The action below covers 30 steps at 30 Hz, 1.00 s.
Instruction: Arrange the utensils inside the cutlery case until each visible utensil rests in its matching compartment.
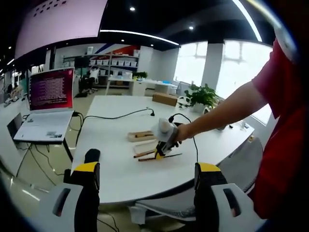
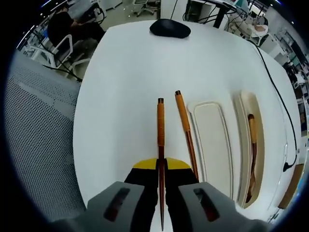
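Note:
In the right gripper view my right gripper is shut on a brown chopstick that points away over the white table. A second chopstick lies just right of it, beside a white tray-like case part. Further right a wooden case holds a wooden spoon. In the left gripper view my left gripper hangs open before the table edge, nothing between its jaws. There a hand holds the right gripper over the chopsticks and the wooden case.
A black rounded object lies at the table's far end. A grey mesh chair stands along the table's side. A laptop sits on a side desk, and a black cable runs across the table.

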### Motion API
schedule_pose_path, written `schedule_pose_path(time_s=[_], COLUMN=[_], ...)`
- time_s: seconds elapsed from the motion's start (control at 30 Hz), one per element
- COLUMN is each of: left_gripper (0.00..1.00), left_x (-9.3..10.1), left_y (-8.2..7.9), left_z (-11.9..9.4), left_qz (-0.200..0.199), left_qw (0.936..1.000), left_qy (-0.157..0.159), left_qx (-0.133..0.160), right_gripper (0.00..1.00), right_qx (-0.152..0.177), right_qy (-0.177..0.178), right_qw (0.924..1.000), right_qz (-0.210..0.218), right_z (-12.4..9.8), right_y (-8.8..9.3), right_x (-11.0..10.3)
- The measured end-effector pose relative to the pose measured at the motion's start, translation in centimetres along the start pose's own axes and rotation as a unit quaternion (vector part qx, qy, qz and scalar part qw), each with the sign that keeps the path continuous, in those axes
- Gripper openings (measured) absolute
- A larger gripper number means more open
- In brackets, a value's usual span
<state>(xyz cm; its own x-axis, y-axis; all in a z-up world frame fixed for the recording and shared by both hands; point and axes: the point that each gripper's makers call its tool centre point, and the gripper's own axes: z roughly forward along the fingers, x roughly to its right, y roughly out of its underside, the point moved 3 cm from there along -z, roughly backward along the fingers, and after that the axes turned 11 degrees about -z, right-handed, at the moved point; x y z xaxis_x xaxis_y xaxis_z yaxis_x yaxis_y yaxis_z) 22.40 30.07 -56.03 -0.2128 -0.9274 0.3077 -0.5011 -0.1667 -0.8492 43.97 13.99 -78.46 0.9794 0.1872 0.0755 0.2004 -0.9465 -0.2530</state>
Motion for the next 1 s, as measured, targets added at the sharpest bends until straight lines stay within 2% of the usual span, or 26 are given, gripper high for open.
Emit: schedule_pose_path(time_s=[0.57,1.0], left_gripper=[0.82,0.81], left_x=[-0.5,-0.4], left_y=[0.2,0.1], left_z=[0.5,1.6], left_qz=[-0.004,-0.003], left_qw=[1.0,0.9999], left_qy=[0.005,0.013], left_qx=[-0.001,-0.007], right_gripper=[0.01,0.01], right_qx=[-0.012,-0.013], right_qy=[0.005,0.021], right_qw=[0.9999,0.9996], right_qz=[-0.003,-0.009], right_z=[-2.3,-5.1], right_y=[1.4,2.6], right_x=[1.9,5.2])
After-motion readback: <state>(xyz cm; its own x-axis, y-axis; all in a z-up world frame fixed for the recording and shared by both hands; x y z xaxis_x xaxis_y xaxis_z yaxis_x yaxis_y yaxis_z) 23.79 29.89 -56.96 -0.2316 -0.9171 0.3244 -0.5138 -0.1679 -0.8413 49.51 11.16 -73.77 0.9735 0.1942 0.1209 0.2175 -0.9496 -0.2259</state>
